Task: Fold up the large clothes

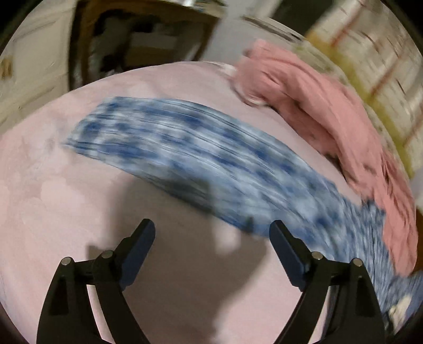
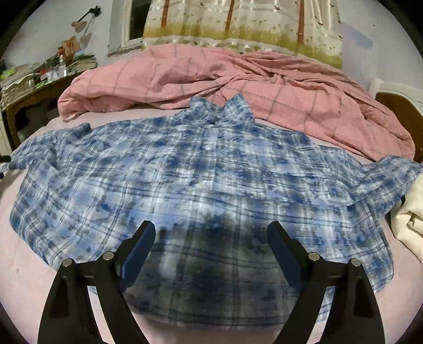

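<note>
Bed sheet (image 2: pixel 15 264), pale pink, one: fills the lower and middle frame in both views and carries everything else.

Quilt (image 2: pixel 238 79), pink with a thin check, one: bunched across the upper middle of the right wrist view, from left of centre to the right edge. In the left wrist view it is a blurred pink mass along the upper right (image 1: pixel 330 111).

Shirt (image 2: pixel 211 172), blue and white plaid, one: spread flat on the sheet, centre of the right wrist view. Collar points to the top of the frame, touching or just overlapping the quilt's near edge; hem points to the bottom of the frame. Two sleeves out sideways, one reaching the left edge, one the right, so the widest span runs left to right. Collar-to-hem axis runs top to bottom. In the left wrist view the shirt (image 1: pixel 211 158) is a motion-smeared diagonal band from upper left to lower right, its lower right end meeting the quilt.

Curtain (image 2: pixel 238 23), one, printed with tree trunks and grass: top centre, behind the quilt.

Cream cloth (image 2: pixel 409 225), one: right edge, just beside the right-hand sleeve.

Cluttered desk (image 2: pixel 31 87), one, upper left.

Right gripper (image 2: pixel 211 232): jaws wide apart, nothing between them, over the shirt's lower body.

Left gripper (image 1: pixel 211 230): jaws wide apart, nothing held, over bare sheet just below the shirt band.
</note>
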